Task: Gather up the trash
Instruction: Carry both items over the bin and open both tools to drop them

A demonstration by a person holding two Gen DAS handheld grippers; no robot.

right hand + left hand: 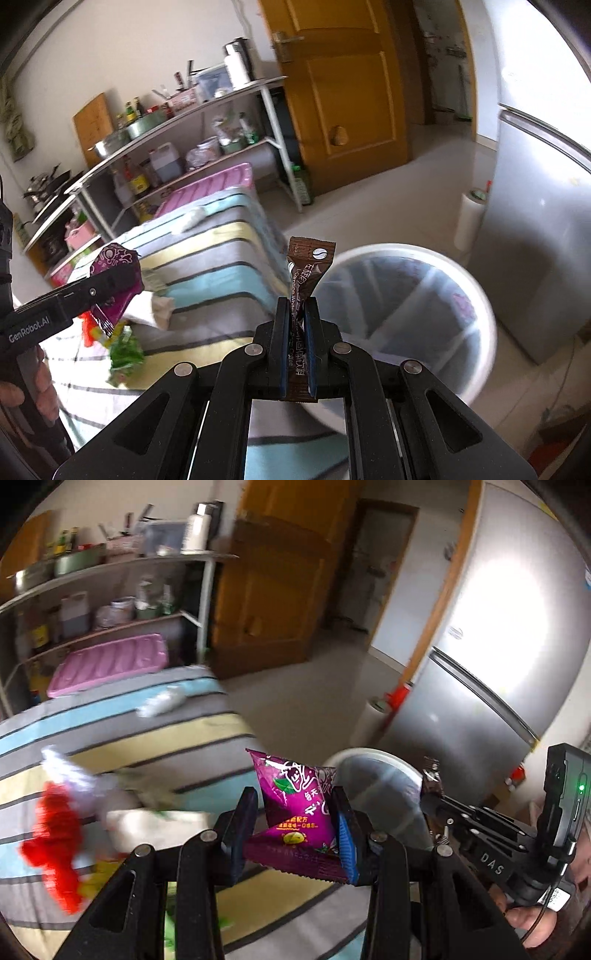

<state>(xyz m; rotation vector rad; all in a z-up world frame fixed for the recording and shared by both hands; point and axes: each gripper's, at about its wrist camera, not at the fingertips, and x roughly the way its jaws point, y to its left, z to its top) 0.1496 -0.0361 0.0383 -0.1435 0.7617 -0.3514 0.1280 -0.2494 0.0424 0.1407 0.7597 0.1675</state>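
The left gripper [295,823] is clamped on a purple snack packet [299,805] and the right gripper [297,332] pinches a brown coffee sachet [308,273] — each held upright, clear of the striped cloth [207,266], so both can be dropped together. The white bin [476,295] stands just beside the cloth; more wrappers — a red one [55,842] among them — lie on the cloth, well apart from the bin.

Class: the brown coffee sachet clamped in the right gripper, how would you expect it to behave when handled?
The brown coffee sachet probably is light and thin: the right gripper pinches it nearly flat. It seems fairly floppy, since its free top leans and creases. It would likely flutter when dropped.
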